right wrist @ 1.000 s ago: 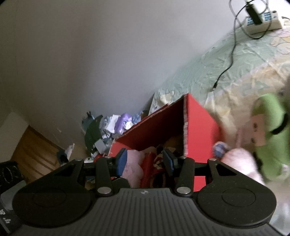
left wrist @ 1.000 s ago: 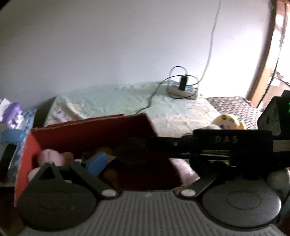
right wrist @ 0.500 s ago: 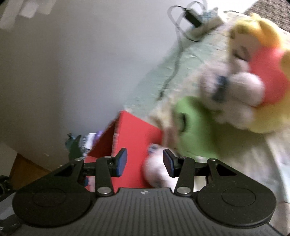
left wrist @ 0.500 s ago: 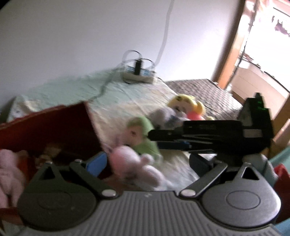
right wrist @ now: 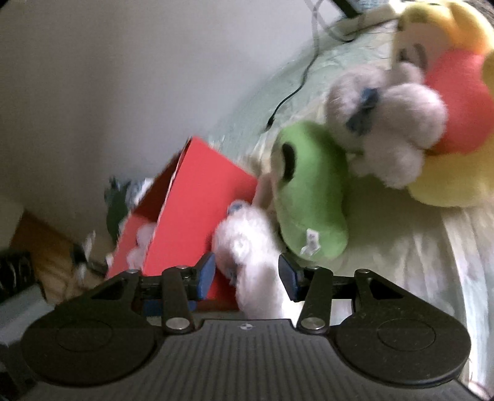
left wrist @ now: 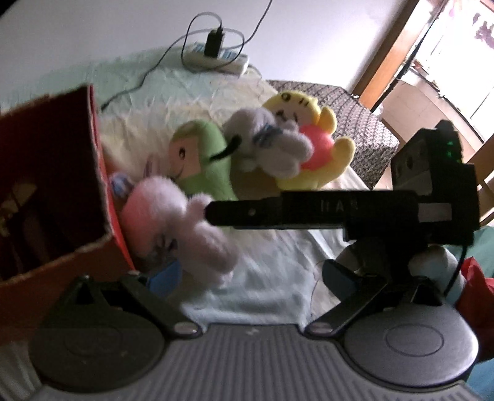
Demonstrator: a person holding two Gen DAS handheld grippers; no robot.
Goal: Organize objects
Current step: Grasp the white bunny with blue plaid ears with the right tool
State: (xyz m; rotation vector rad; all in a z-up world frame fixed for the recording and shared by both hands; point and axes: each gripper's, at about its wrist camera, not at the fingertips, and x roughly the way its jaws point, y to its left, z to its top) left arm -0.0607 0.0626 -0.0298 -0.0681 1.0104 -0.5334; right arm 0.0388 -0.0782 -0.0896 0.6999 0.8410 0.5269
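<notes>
A white wall (left wrist: 92, 27) backs the bed (left wrist: 185, 83); right of the bed, a wooden doorframe (left wrist: 392, 52) opens onto daylight.

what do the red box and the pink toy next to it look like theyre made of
Red box: probably cardboard, matte red outside, with a raw brown edge showing at its rim in the left view. Pink toy: soft plush, judging by its fuzzy pile and rounded limbs.

left gripper (left wrist: 250, 274) open, right gripper (right wrist: 246, 273) open
</notes>
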